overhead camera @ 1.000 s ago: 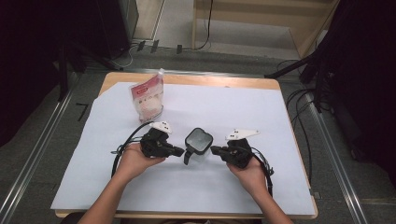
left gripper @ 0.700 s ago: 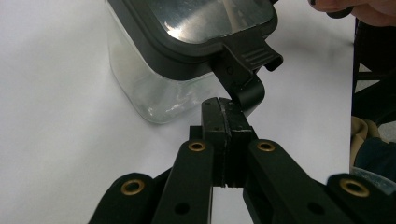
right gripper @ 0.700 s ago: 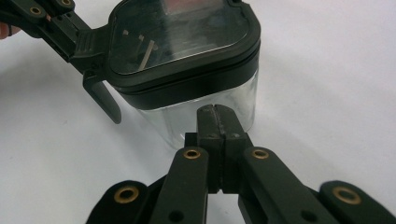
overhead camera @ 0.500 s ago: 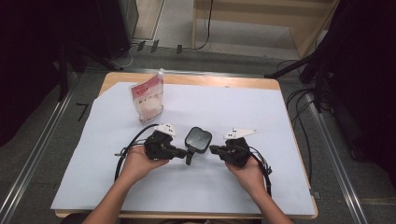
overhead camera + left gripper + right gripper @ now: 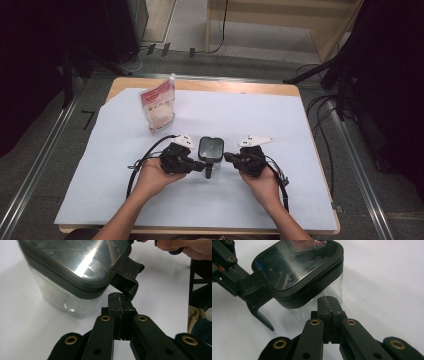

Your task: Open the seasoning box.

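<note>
White paper [image 5: 250, 200], clear square-ish container [image 5: 210, 148] w/ glossy lid

Both tools, left [image 5: 199, 167] and right [image 5: 229, 158], apparently have jaws closed.

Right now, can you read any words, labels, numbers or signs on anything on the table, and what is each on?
Pouch: red and white label print, too small and blurred to read.
Container lid: a small blue mark near one corner, too blurred to read; the rest is glare and a reflection.
Left tongs, right tongs: no lettering visible.
No legible text anywhere.
</note>
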Demonstrator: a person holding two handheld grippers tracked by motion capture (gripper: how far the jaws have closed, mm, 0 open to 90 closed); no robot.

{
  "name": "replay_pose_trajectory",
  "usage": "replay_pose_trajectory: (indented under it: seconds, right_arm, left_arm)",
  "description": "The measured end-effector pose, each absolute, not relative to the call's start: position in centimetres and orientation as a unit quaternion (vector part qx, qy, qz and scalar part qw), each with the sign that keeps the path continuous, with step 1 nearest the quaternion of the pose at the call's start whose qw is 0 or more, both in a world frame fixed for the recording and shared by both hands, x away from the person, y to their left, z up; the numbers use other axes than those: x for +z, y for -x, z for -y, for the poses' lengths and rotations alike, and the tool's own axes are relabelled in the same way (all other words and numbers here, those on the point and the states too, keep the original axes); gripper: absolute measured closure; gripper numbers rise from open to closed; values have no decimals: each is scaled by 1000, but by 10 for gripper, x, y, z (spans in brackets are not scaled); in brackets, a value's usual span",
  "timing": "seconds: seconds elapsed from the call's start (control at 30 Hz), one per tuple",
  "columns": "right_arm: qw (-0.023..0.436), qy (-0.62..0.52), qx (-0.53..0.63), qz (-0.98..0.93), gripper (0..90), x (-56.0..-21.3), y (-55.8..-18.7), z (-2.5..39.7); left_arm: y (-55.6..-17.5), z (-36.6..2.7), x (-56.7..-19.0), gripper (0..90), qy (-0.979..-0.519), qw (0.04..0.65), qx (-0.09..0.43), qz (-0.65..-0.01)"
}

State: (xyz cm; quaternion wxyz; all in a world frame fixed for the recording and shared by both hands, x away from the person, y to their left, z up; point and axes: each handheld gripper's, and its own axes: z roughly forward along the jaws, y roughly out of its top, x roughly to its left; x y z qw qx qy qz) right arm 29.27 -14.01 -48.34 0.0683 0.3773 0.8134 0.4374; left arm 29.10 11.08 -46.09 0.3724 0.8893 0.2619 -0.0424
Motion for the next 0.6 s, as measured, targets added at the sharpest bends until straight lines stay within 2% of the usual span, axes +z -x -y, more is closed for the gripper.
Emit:
replay_pose_trajectory:
  seconds: [0.5,0.6]
  right_arm:
    - [88,-383,433,-811,900,-486,-299,138]
    - [81,-389,436,-807,900,-488,-301,141]
  left_arm:
    - [-288,-96,-463,900,-885,380,-51,-264]
    - [-289,-95,-463,900,-884,383,-56,-263]
